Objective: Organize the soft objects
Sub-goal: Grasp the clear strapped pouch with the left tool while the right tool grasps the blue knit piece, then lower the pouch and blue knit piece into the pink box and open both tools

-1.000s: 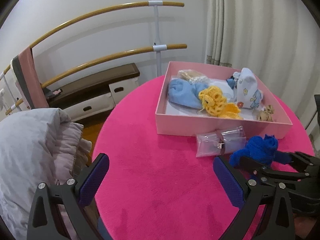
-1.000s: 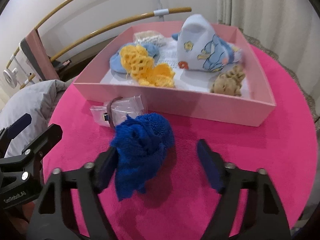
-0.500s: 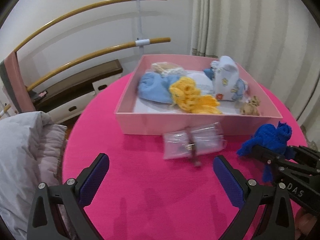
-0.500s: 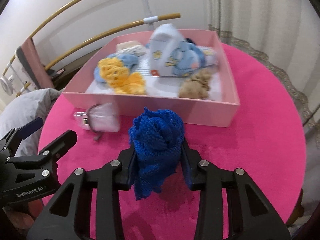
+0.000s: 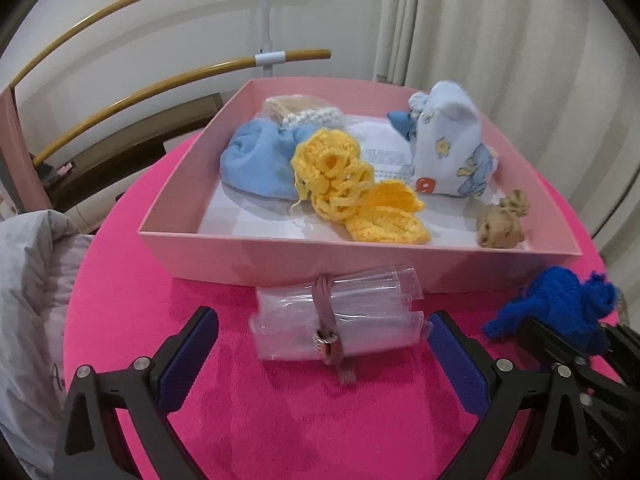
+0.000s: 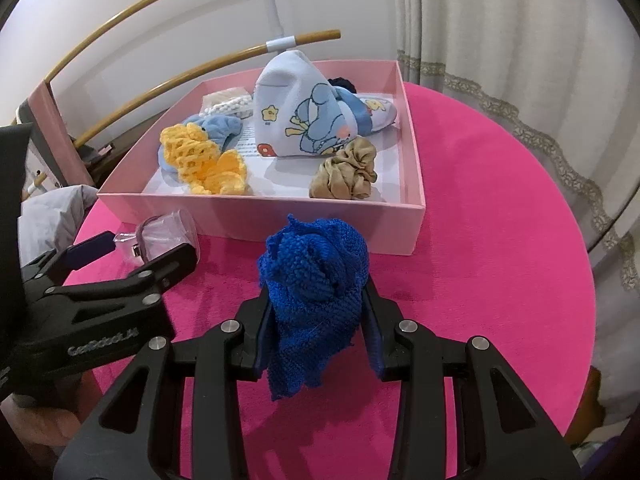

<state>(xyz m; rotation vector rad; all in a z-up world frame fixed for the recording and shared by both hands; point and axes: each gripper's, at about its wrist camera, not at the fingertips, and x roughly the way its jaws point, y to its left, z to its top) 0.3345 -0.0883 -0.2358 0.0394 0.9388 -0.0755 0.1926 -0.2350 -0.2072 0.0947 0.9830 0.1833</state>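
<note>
The right gripper (image 6: pixel 316 322) has now squeezed shut on the blue knit cloth (image 6: pixel 314 280) and lifted it near the pink box (image 6: pixel 320 222), while the wide-open left gripper (image 5: pixel 320 354) has moved up around the plastic bag (image 5: pixel 340 320), likely next.

- My left gripper (image 5: pixel 320 348) straddles the plastic bundle (image 5: pixel 340 320), which lies on the table (image 5: pixel 280 420) just before the box (image 5: pixel 360 264).
- My right gripper (image 6: pixel 316 320), right of it, holds the knit piece (image 6: pixel 316 280) before the box's front wall.
- In the box, the scrunchie (image 6: pixel 346 170) lies right of the crocheted piece (image 6: pixel 204 164).
</note>
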